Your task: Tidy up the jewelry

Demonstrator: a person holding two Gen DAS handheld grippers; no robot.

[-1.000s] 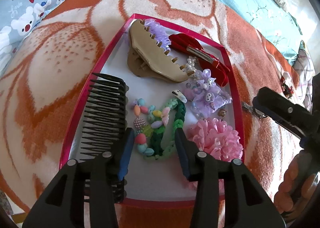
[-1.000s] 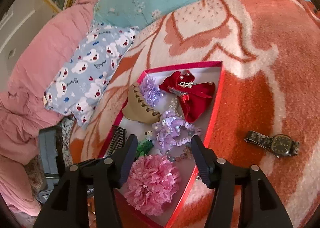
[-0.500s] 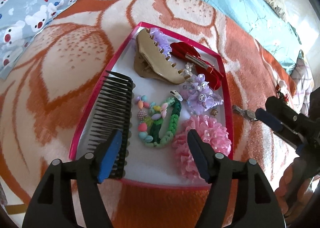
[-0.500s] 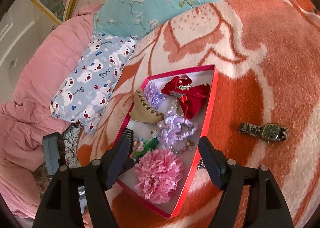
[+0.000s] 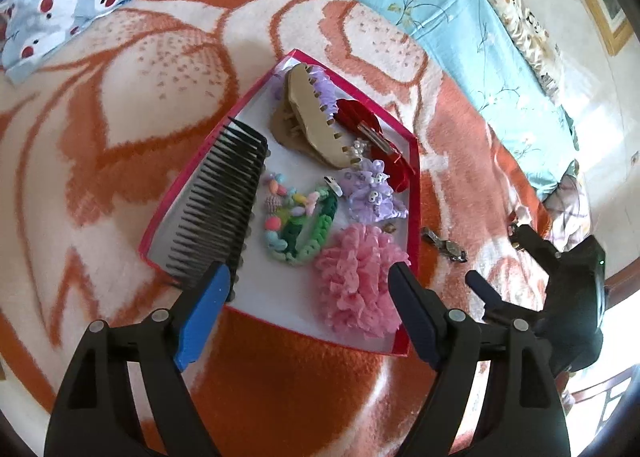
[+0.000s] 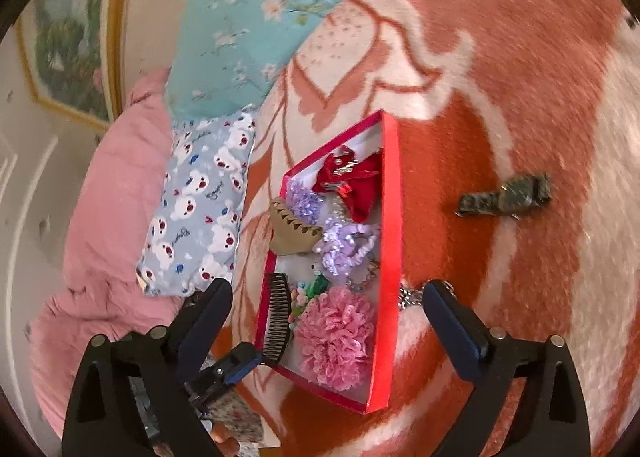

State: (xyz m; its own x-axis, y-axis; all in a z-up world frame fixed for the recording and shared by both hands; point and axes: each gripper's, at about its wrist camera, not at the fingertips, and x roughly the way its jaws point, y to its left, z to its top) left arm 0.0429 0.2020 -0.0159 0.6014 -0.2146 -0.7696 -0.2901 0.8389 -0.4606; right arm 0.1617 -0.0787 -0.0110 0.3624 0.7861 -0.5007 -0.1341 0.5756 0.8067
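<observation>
A red box [image 5: 414, 177] [image 6: 394, 197] lies on the orange and cream blanket. It holds a black comb [image 5: 218, 209], a tan claw clip [image 5: 312, 117], a red bow [image 6: 356, 181], purple scrunchies [image 5: 372, 193], a green and bead bracelet [image 5: 300, 225] and a pink flower scrunchie [image 5: 360, 277] [image 6: 336, 337]. A wristwatch [image 6: 504, 195] [image 5: 446, 245] lies on the blanket right of the box. My left gripper [image 5: 310, 297] is open and empty above the box's near edge. My right gripper [image 6: 328, 321] is open and empty, also over the box's near end.
A bear-print pillow [image 6: 200, 209] and pink quilt [image 6: 108, 225] lie left of the box. A teal floral cover [image 5: 460, 29] runs along the far side. A small chain [image 6: 412, 295] lies by the box's right wall.
Both grippers have opened wider and pulled back and up from the box. The right view has swung so the box looks farther and more upright.
</observation>
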